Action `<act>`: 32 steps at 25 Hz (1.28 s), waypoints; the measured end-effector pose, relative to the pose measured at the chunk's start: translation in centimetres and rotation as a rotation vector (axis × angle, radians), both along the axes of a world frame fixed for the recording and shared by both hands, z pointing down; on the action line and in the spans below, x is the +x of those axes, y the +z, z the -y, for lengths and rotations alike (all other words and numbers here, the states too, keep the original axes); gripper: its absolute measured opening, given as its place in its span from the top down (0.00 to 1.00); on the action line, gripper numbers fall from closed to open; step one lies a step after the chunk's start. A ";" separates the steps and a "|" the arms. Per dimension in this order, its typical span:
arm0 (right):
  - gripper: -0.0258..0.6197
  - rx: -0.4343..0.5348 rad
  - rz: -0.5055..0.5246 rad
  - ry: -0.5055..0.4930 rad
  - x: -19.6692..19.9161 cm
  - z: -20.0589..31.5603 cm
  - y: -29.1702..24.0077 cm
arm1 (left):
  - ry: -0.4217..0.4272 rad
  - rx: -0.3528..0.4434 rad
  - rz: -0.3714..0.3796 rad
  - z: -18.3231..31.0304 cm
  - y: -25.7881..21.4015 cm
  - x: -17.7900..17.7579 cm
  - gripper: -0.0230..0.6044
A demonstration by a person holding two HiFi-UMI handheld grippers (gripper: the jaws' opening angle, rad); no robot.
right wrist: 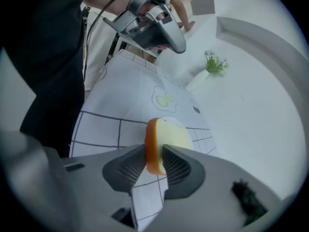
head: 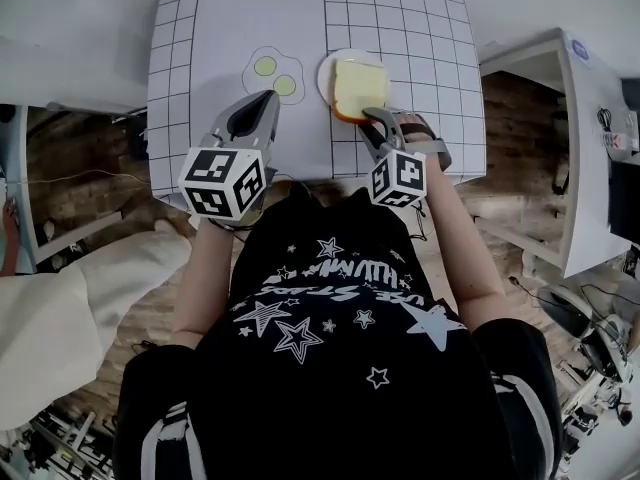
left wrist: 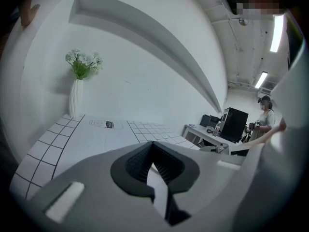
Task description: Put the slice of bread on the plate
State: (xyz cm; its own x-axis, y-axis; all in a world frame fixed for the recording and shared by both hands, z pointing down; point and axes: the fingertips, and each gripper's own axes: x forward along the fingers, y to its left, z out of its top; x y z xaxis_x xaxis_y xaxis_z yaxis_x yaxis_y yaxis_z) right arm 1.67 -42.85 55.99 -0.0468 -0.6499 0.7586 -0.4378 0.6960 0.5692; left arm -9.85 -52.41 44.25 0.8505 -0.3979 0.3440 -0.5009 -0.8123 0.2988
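Observation:
The slice of bread (head: 360, 86), pale with an orange-brown crust, lies on the small white plate (head: 324, 80) on the gridded mat. Its near edge hangs over the plate's rim. My right gripper (head: 372, 116) reaches that near edge from below in the head view. In the right gripper view the slice of bread (right wrist: 166, 137) stands edge-on between the jaws of the right gripper (right wrist: 154, 151), and both pads touch its faces. My left gripper (head: 268, 96) hovers left of the plate, over the mat. In its own view the left gripper (left wrist: 152, 144) has its tips together and holds nothing.
A printed fried-egg drawing (head: 273, 73) lies on the mat (head: 400, 8) just left of the plate. A white vase with flowers (left wrist: 77, 91) stands at the table's far side. The table's near edge runs under both grippers. A white desk (head: 590, 118) stands to the right.

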 end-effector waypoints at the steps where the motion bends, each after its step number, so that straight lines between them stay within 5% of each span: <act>1: 0.79 0.008 -0.013 -0.003 0.0 0.0 0.1 | -0.002 0.001 0.002 0.0 0.0 -0.1 0.95; 8: 0.77 0.038 0.028 0.015 -0.2 0.0 0.5 | -0.012 0.003 0.019 -0.4 0.2 -0.2 0.95; 15: 0.74 0.029 0.185 0.049 -0.3 -0.3 -0.3 | -0.034 0.010 0.048 -1.2 0.3 0.6 0.95; 32: 0.74 0.132 0.296 0.021 7.9 -4.3 -5.2 | -0.185 0.045 0.058 -8.0 -1.8 6.0 0.95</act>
State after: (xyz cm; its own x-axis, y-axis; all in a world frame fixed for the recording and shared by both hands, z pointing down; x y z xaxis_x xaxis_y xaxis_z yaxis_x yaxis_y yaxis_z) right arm 9.60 -38.52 50.78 -0.2387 -0.7446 0.6233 -0.6111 0.6140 0.4995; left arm -3.82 -44.45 42.50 0.7411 -0.5612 0.3686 -0.6578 -0.7168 0.2312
